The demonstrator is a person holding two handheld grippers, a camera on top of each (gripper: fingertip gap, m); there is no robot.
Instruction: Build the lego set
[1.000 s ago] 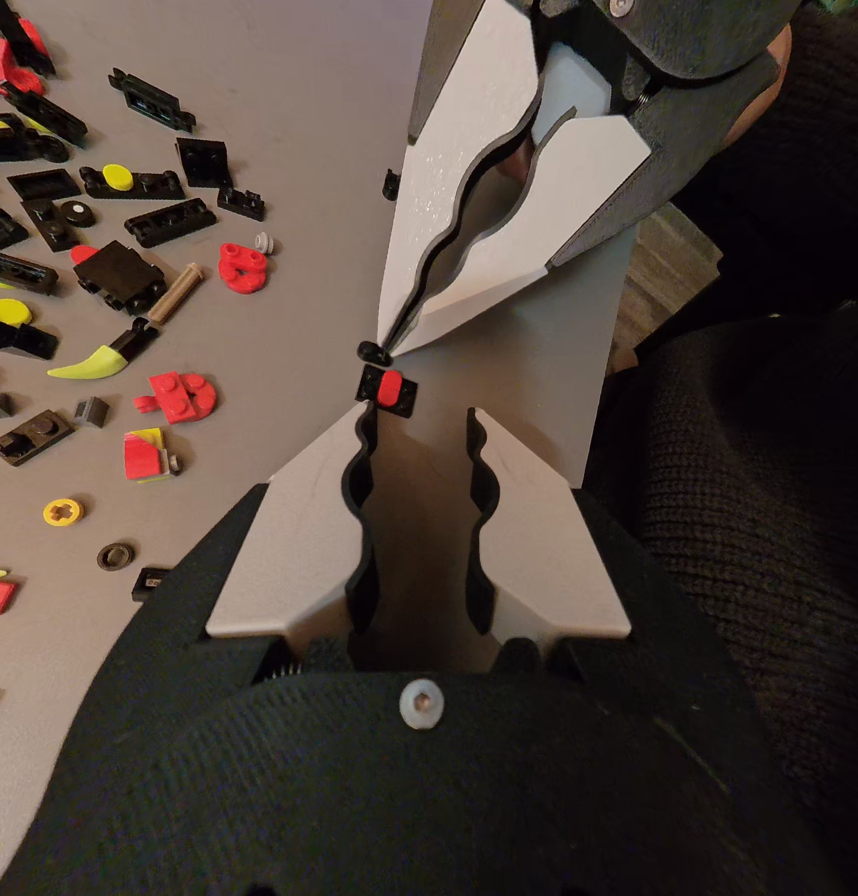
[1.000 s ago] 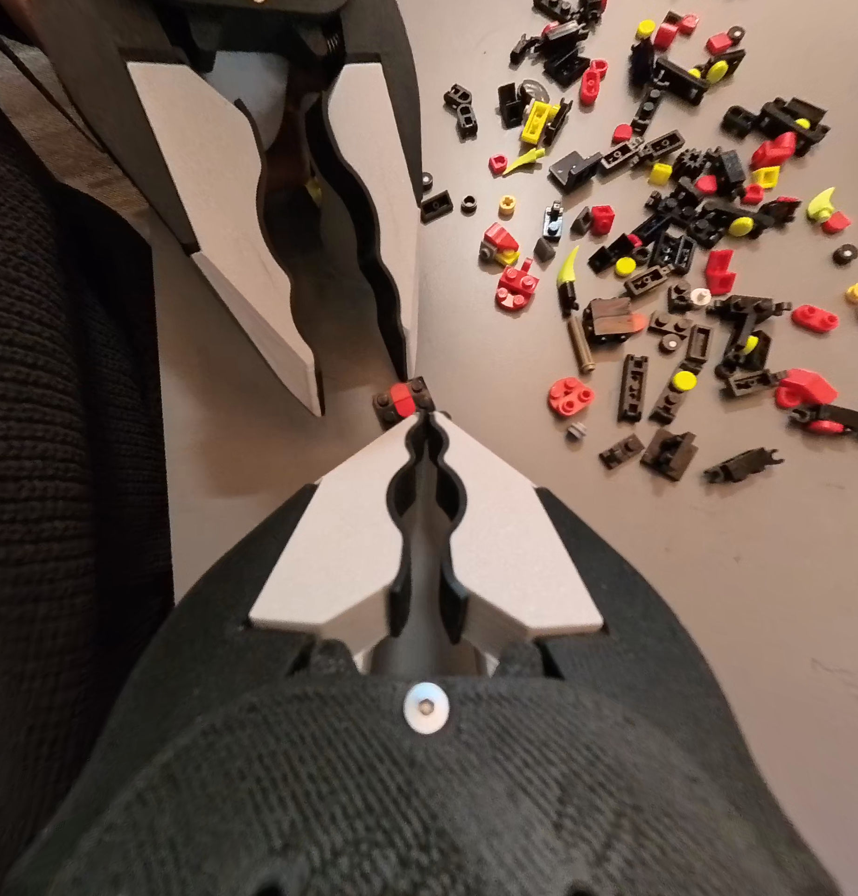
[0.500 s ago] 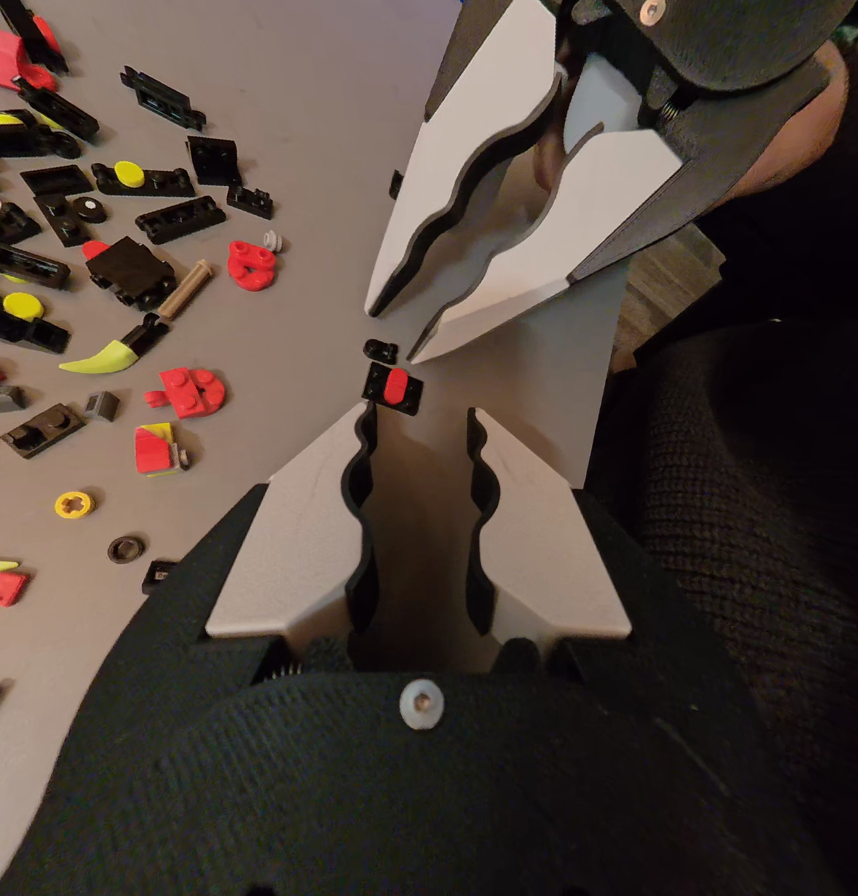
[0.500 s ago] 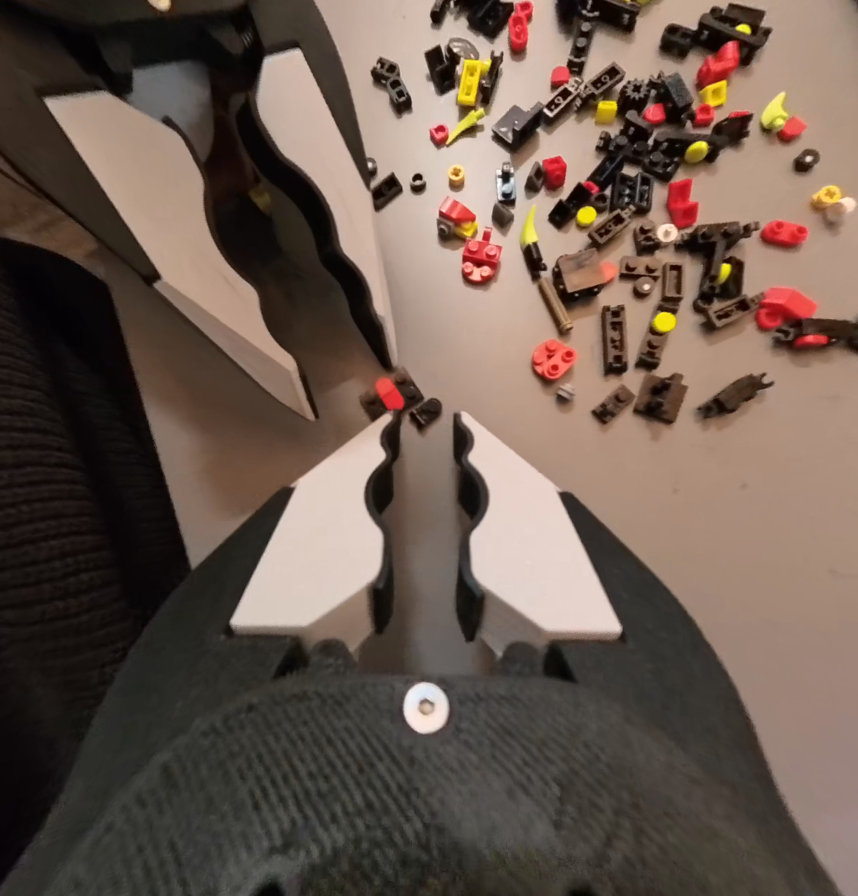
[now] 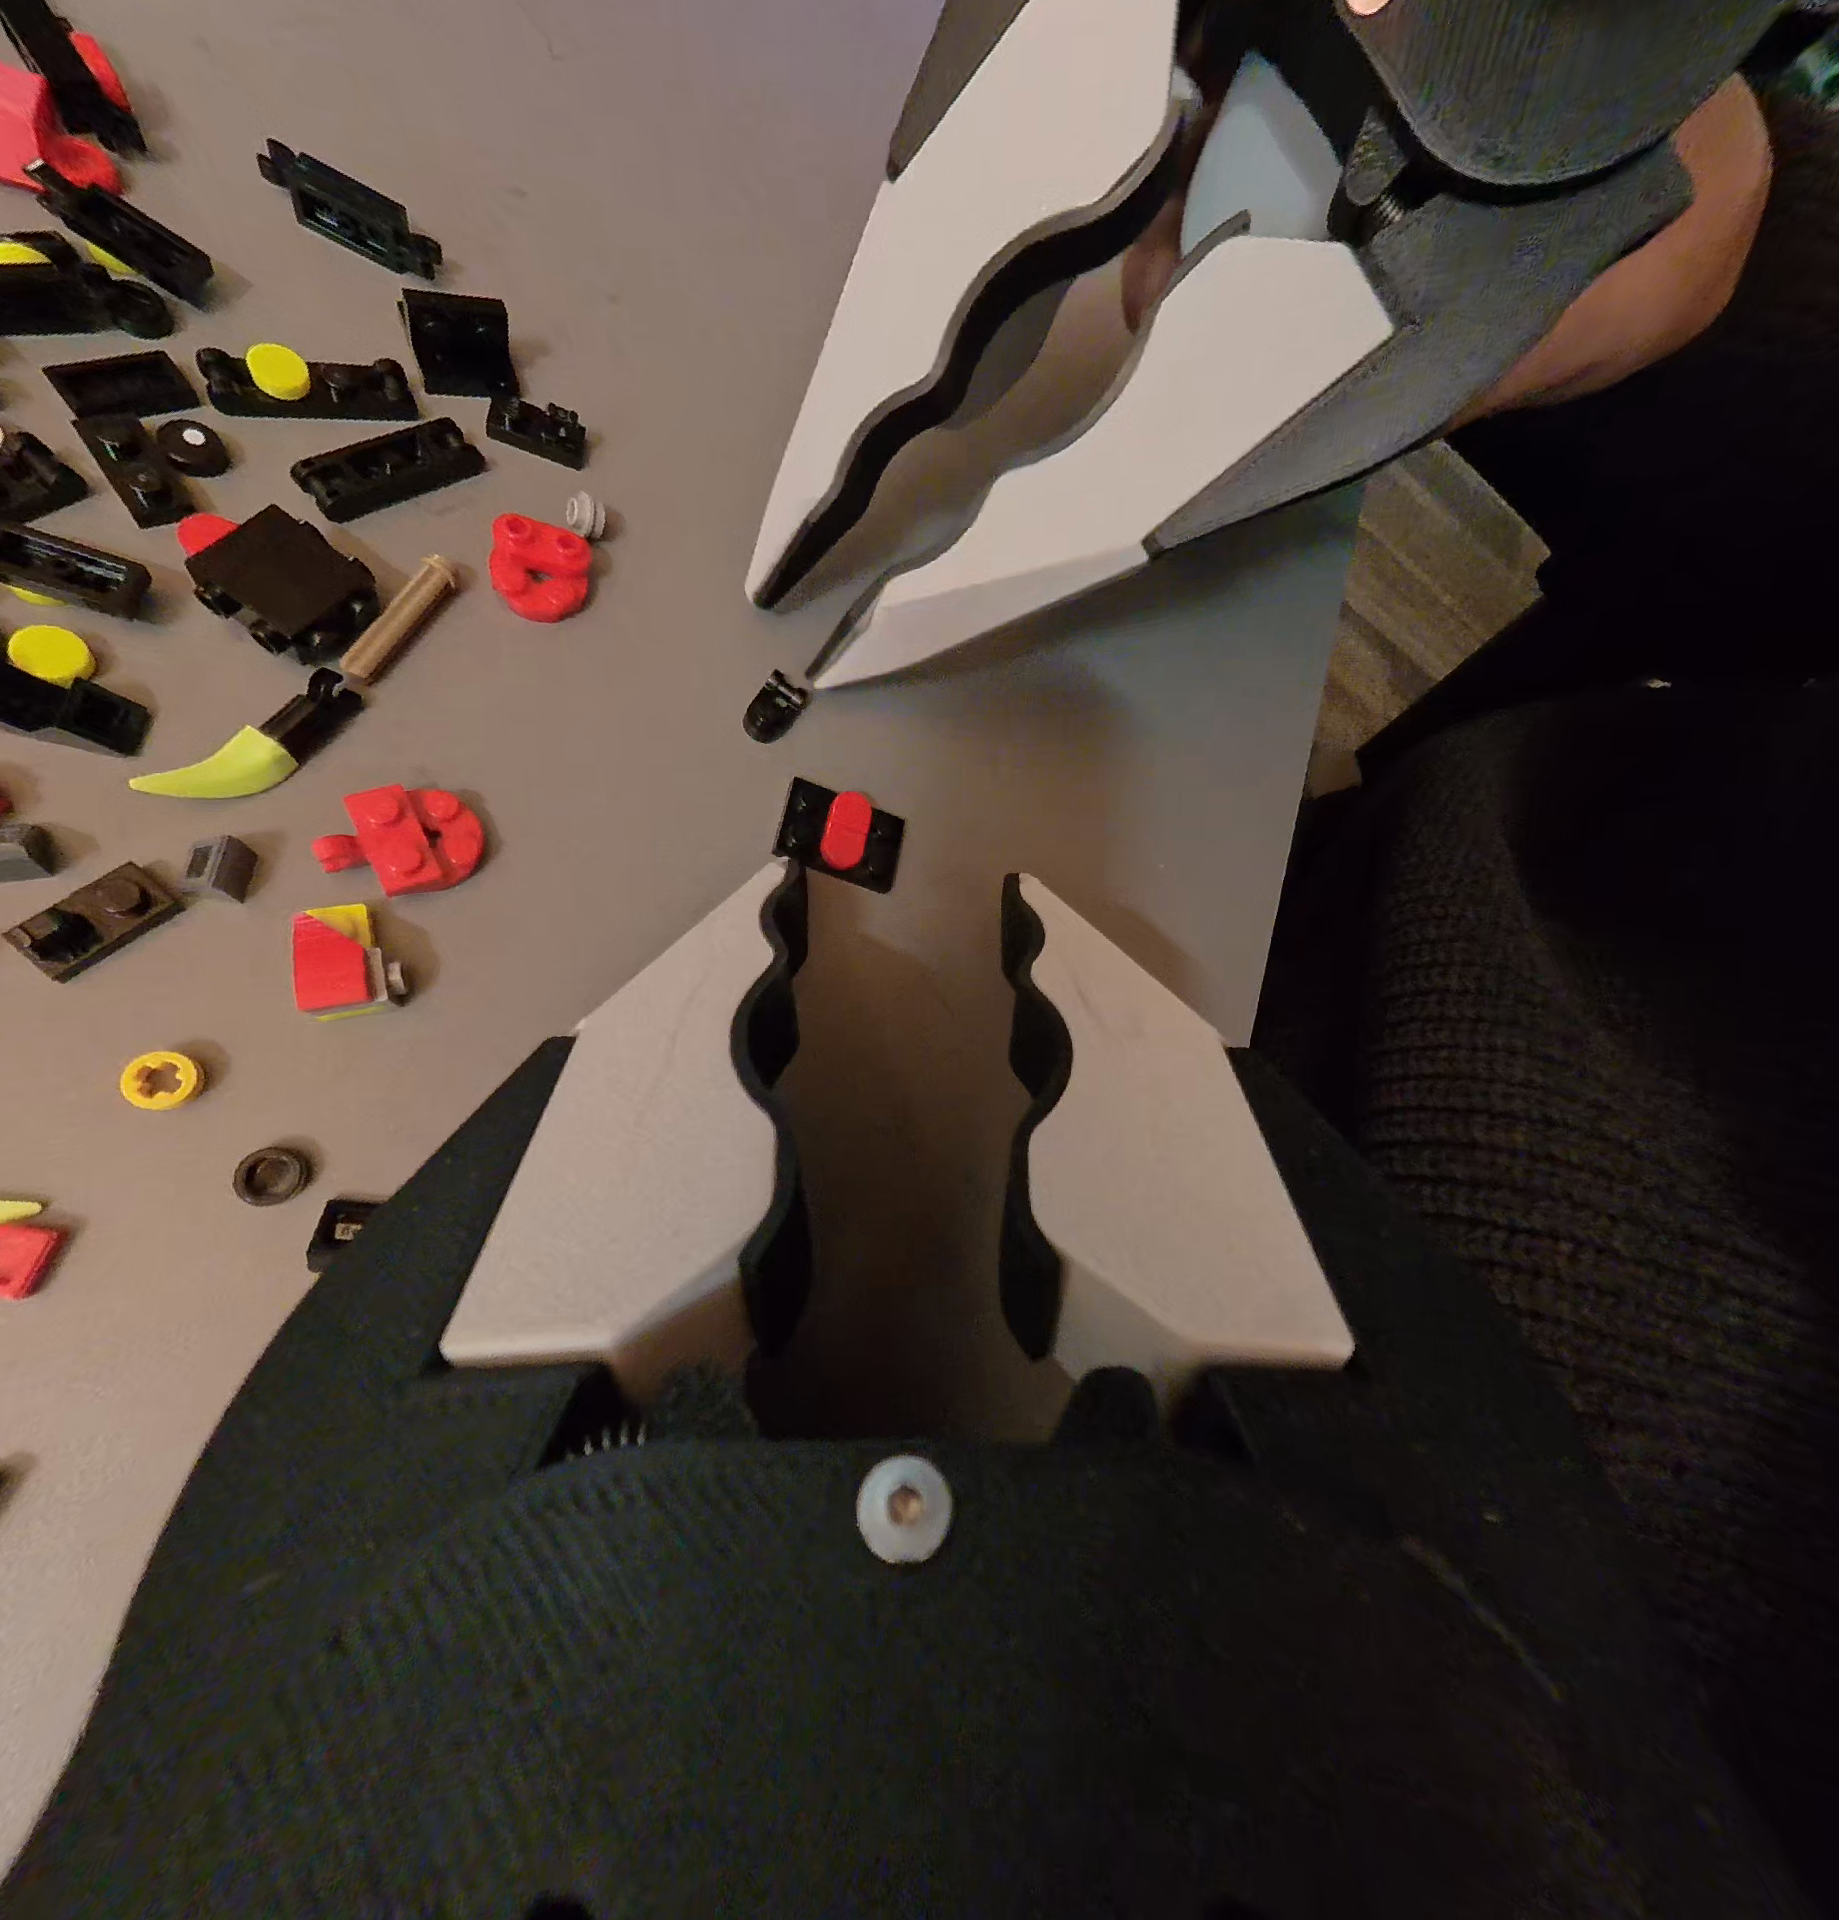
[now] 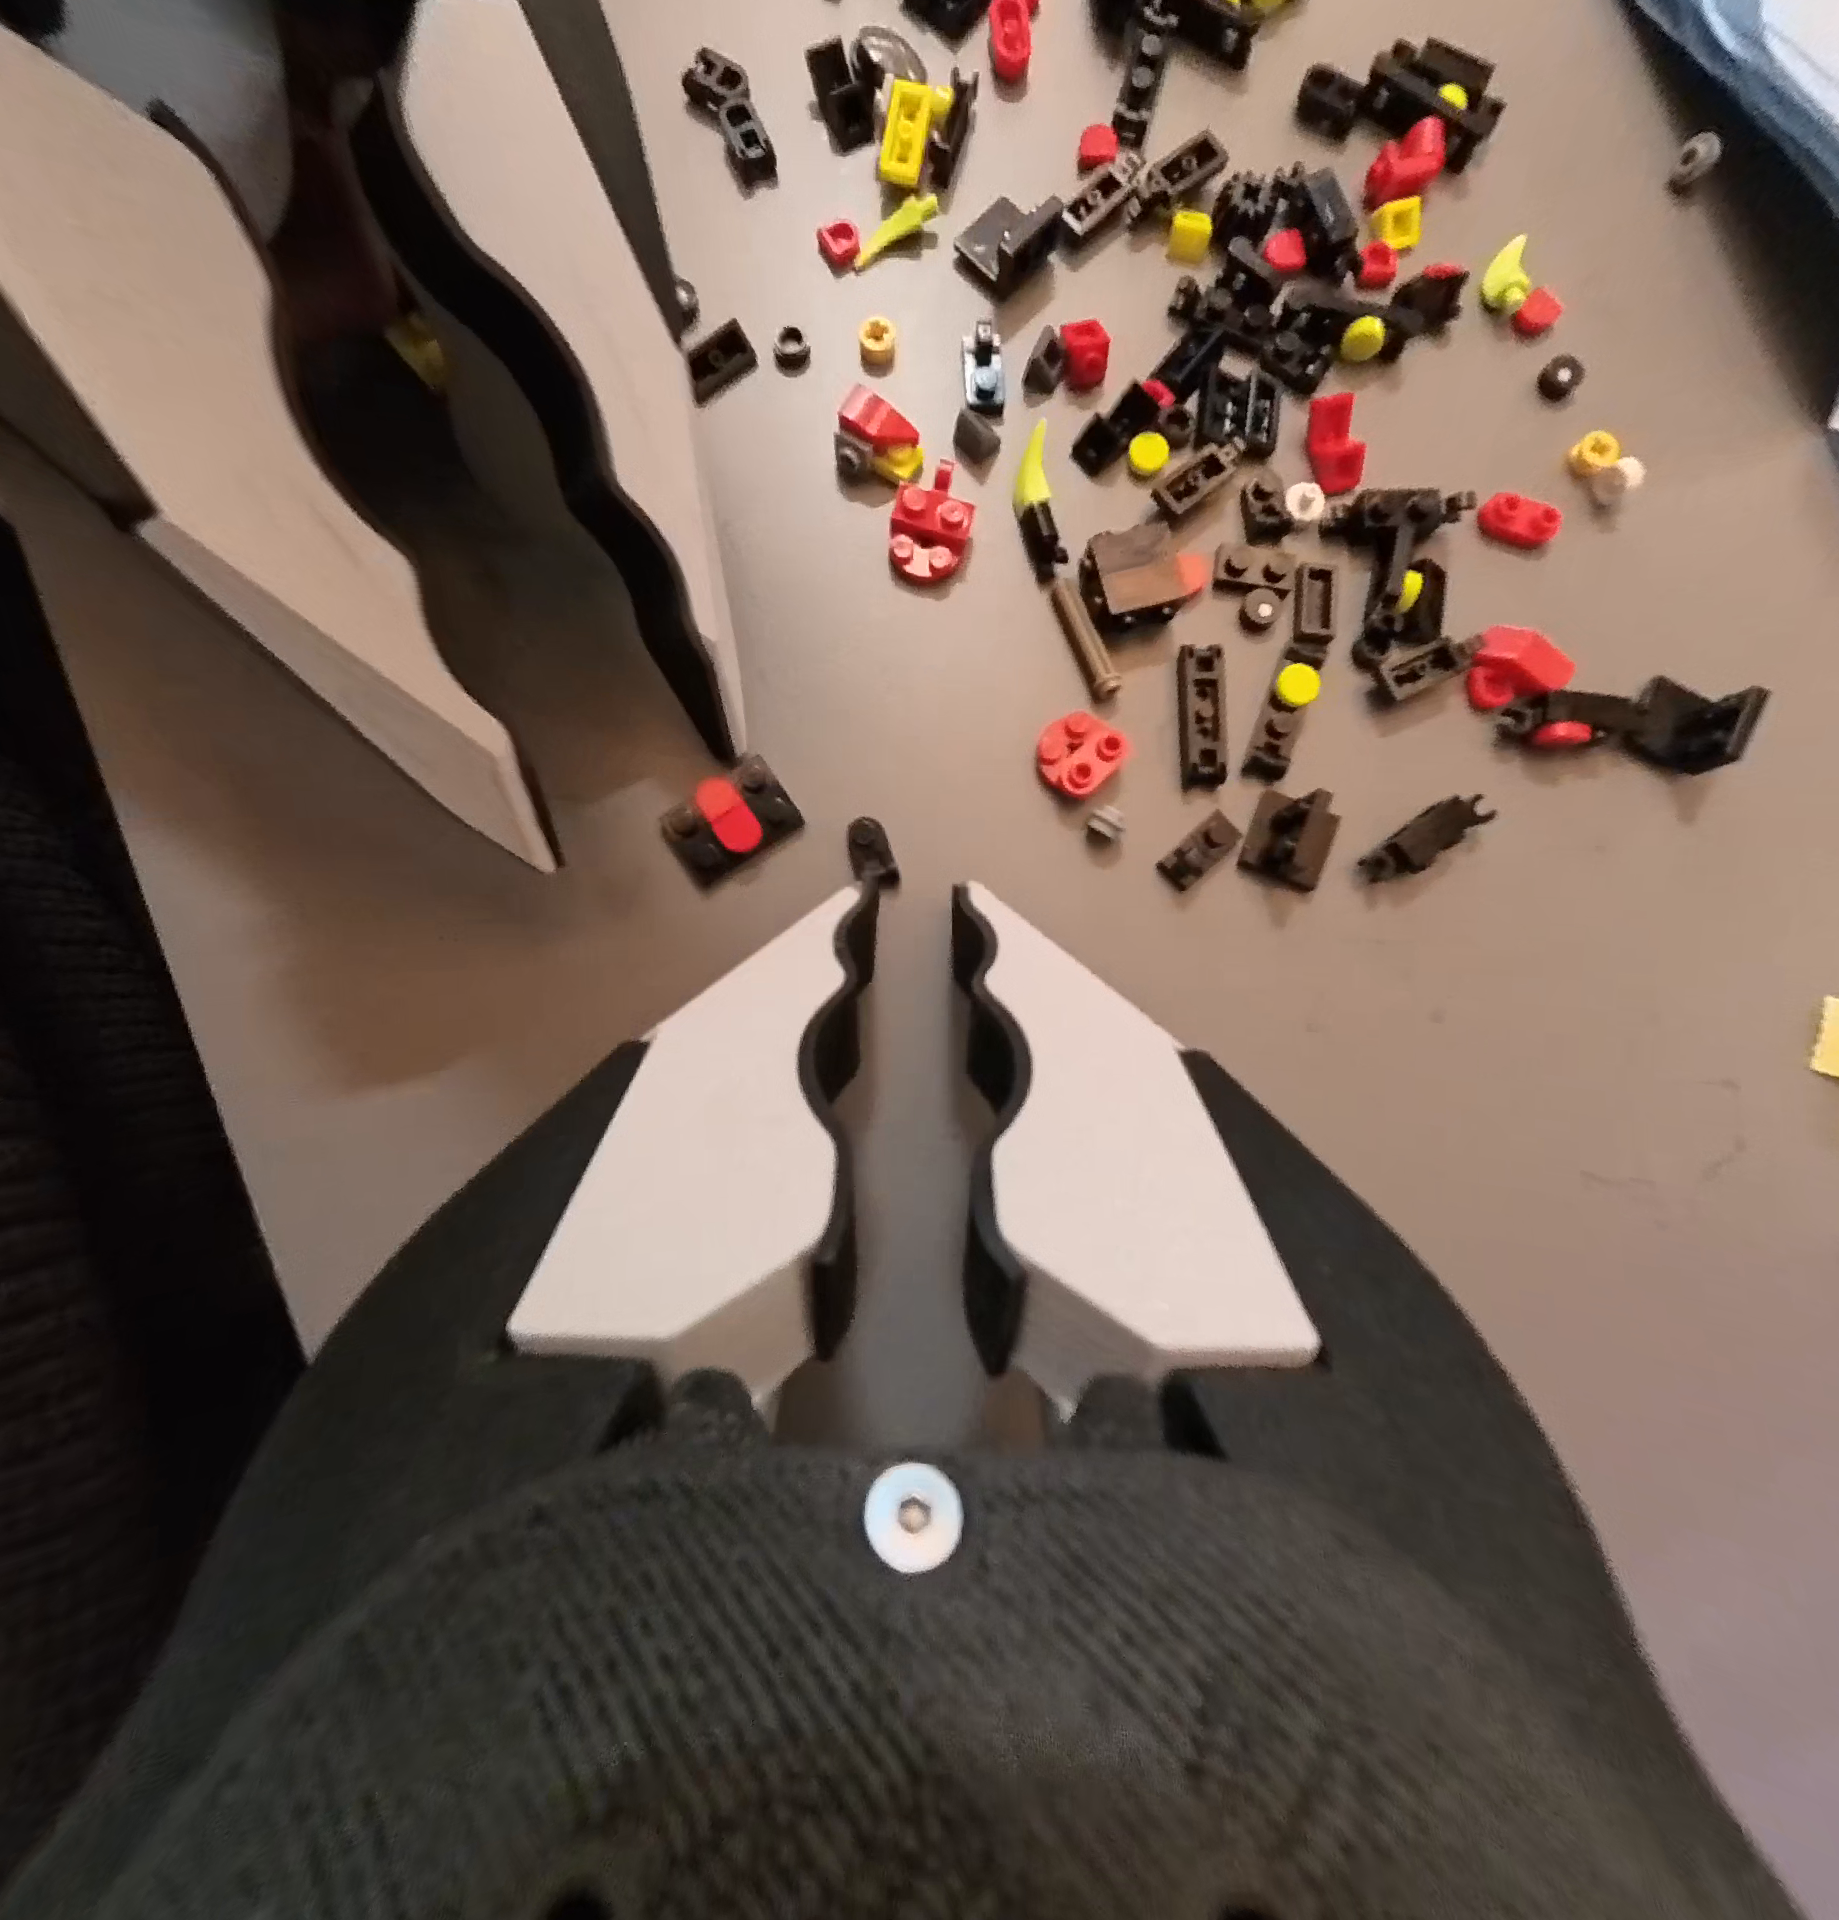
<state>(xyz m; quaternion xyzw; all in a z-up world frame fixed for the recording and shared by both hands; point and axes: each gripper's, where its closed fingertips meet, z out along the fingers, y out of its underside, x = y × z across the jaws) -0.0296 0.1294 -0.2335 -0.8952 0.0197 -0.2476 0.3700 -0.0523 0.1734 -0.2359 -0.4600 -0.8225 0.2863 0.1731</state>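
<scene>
A small black plate with a red tile on top (image 5: pixel 840 834) lies on the grey table (image 5: pixel 1050 748), just ahead of my left gripper (image 5: pixel 902 883). The left gripper is open and empty, and its left fingertip (image 5: pixel 787 883) is at the plate's near corner. A tiny black clip piece (image 5: pixel 775 707) lies loose beyond the plate. My right gripper (image 6: pixel 912 894) is open with a narrow gap and nothing between its pads. The clip piece (image 6: pixel 870 847) lies on the table at the right gripper's left fingertip (image 6: pixel 861 904). The plate also shows in the right wrist view (image 6: pixel 730 821), beside the left gripper (image 6: pixel 634 805).
Several loose black, red and yellow bricks lie scattered on the table (image 6: pixel 1258 416), among them a red round-ended plate (image 5: pixel 416 836) and a lime claw piece (image 5: pixel 219 774). The table edge (image 5: pixel 1310 790) runs to the right. Dark knit clothing (image 5: pixel 1621 1143) lies beyond it. The tips of one gripper are about 5 cm away from the tips of the other. My left gripper's tips are some 6 cm from the red round-ended plate (image 5: pixel 416 836). Seen from the right wrist view (image 6: pixel 927 527) as well.
My right gripper was shut at the clip piece, then opened and drew back. The piece now lies on the table, a little farther from the plate. The left gripper stayed open and still.
</scene>
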